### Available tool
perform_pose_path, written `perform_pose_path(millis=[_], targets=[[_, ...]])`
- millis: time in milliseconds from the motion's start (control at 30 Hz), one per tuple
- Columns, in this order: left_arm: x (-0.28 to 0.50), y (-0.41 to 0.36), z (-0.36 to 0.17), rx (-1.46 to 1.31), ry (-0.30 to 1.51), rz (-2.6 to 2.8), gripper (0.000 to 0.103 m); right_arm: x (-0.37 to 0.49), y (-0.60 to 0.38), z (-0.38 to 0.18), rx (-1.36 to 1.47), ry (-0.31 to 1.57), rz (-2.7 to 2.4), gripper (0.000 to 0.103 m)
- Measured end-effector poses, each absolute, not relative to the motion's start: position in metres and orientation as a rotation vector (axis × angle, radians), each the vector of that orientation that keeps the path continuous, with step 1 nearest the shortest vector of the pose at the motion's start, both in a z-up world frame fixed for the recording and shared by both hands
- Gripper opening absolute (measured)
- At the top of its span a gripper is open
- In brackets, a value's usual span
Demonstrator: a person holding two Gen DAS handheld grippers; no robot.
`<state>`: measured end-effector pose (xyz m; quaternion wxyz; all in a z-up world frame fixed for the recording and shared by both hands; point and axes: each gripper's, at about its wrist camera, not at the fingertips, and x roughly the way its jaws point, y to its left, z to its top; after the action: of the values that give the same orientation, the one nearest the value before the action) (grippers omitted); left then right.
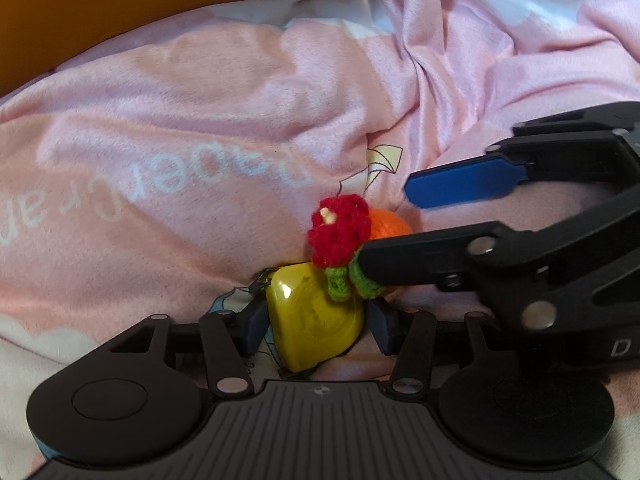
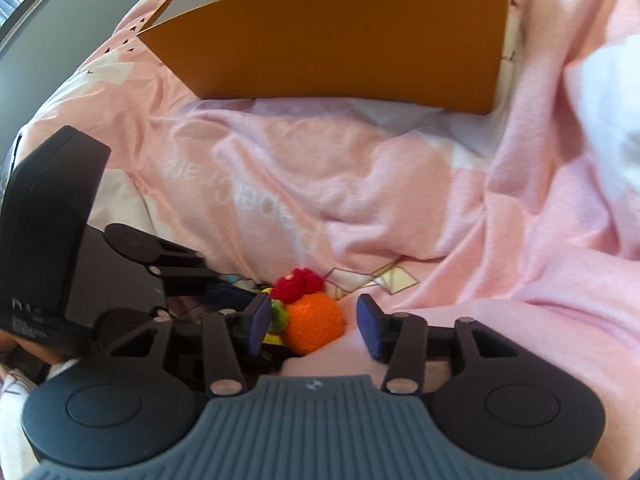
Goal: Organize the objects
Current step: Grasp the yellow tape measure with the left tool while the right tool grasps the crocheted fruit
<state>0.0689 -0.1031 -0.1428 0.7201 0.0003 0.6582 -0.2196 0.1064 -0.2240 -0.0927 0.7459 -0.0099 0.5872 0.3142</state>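
Left gripper (image 1: 316, 322) is lying low over the pink blanket (image 1: 180, 128), fingers pointing forward. Its two blue pads (image 1: 256, 326) are pressing on either side of a glossy yellow object (image 1: 314, 316), so it is gripping that piece; the yellow object is sitting between the fingers, tilted, with its lower edge against the bedding.

Right gripper (image 2: 312, 322) is reaching in from the left gripper's right side, held nearly level. Its fingers are standing fairly wide, one blue pad (image 2: 258, 322) at the left and the other at the right of a crocheted orange ball (image 2: 316, 322). The ball is lying between them, close to the left pad, with a visible gap to the right pad; not gripped.

A red crocheted flower (image 1: 338, 236) with green leaves (image 1: 348, 282) is sitting just above the yellow object and touching the orange ball (image 1: 390, 224). In the left wrist view the right gripper's nearer finger is overlapping the leaves.

An orange cardboard box (image 2: 340, 36) is resting farther back on the blanket (image 2: 400, 200), well apart from the cluster.
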Motion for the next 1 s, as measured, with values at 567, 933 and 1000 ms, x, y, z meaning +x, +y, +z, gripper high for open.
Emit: perform_pose_path(millis=[567, 933, 1000], targets=[[0.064, -0.111, -0.145, 0.010, 1.472, -0.475, 0.063, 0.112, -0.234, -0.098, 0.077, 1.267, 0.613, 0.049], [0.058, -0.096, -0.120, -0.036, 1.336, -0.422, 0.059, 0.115, -0.240, -0.096, 0.121, 1.234, 0.562, 0.049], [0.058, -0.089, -0.113, -0.060, 1.291, -0.403, 0.059, 0.114, -0.240, -0.095, 0.126, 1.225, 0.560, 0.049]])
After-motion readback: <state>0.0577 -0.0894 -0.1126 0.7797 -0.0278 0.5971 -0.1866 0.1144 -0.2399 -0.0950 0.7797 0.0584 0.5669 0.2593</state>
